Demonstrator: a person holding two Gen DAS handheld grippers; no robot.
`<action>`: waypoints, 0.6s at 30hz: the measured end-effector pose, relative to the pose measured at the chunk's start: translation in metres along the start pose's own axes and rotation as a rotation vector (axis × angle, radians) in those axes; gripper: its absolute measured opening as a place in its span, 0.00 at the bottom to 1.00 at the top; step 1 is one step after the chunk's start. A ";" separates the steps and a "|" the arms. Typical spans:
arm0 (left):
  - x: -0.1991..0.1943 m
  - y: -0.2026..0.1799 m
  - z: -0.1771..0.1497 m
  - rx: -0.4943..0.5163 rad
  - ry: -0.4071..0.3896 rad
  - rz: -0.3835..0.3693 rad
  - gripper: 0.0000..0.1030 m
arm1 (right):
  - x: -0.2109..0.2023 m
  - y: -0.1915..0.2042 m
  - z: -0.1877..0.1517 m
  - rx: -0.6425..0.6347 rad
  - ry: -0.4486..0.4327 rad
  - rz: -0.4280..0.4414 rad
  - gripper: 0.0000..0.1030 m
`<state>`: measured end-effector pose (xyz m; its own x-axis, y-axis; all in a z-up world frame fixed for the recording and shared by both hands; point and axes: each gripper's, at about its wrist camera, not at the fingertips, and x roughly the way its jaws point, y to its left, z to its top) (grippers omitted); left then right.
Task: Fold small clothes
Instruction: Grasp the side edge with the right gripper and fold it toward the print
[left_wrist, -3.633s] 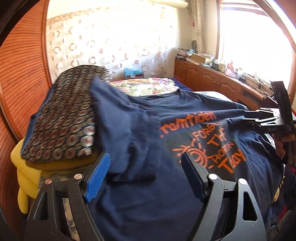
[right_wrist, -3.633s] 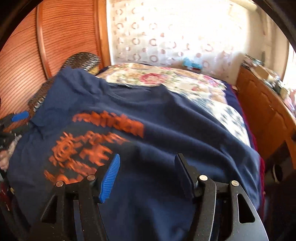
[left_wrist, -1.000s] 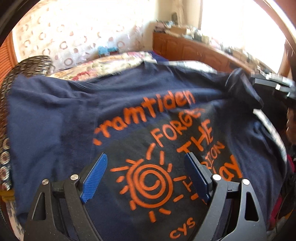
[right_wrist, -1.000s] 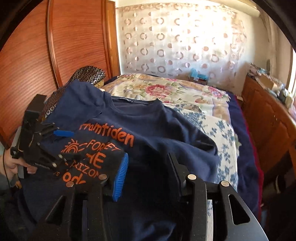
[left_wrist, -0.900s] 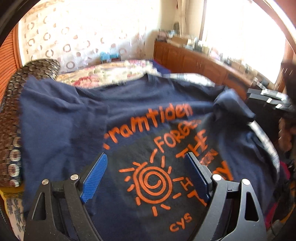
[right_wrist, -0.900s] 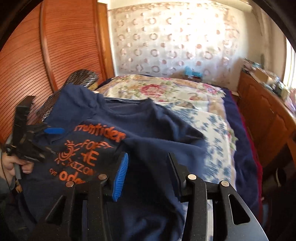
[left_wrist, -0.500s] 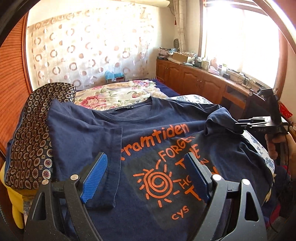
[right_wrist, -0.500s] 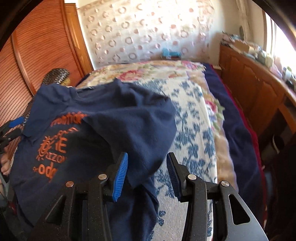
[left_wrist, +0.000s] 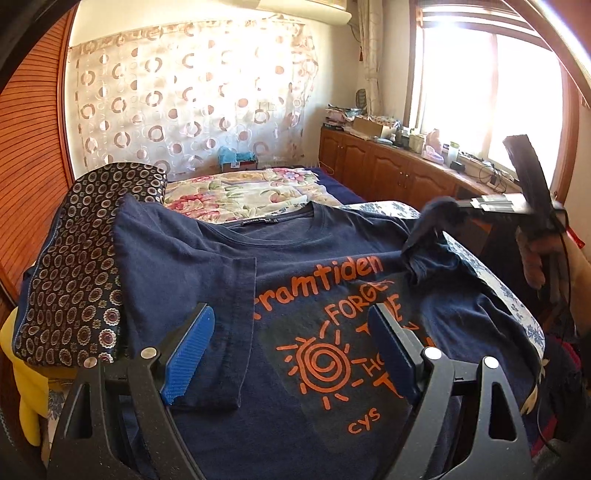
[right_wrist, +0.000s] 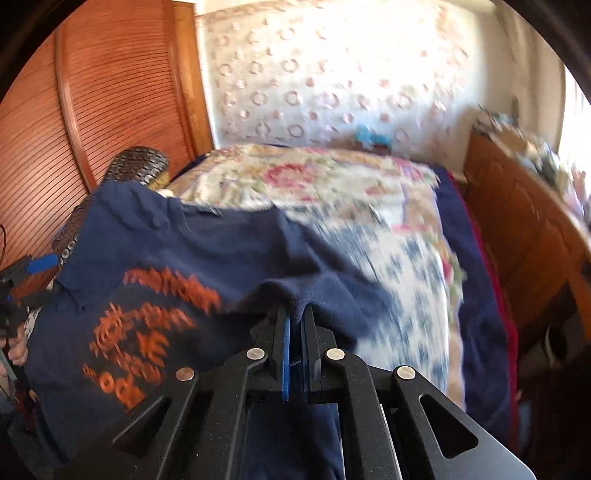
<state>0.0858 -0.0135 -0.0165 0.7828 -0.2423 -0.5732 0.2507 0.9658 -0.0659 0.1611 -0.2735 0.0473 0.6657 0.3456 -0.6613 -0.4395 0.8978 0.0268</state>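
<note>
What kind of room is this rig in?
Most likely a home bedroom: a bed with a floral bedspread, a wooden slatted wardrobe door, and a low wooden cabinet under the window. A navy T-shirt lies spread on the bed.

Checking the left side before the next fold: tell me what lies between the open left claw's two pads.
In the left wrist view, only the navy T-shirt lies between the left claw pads: its orange sun print, untouched.
</note>
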 end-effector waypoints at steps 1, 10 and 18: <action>-0.001 0.001 0.000 -0.003 -0.001 0.001 0.83 | 0.004 0.009 0.012 -0.032 -0.007 -0.003 0.04; -0.001 0.010 -0.007 -0.022 0.007 0.005 0.83 | 0.059 0.049 0.061 -0.095 0.016 -0.036 0.46; 0.002 0.017 -0.013 -0.050 0.013 0.002 0.83 | 0.056 0.057 0.027 -0.099 0.054 -0.002 0.52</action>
<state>0.0849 0.0039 -0.0293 0.7757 -0.2396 -0.5838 0.2201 0.9697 -0.1055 0.1902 -0.1958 0.0321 0.6342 0.3260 -0.7011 -0.4975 0.8662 -0.0473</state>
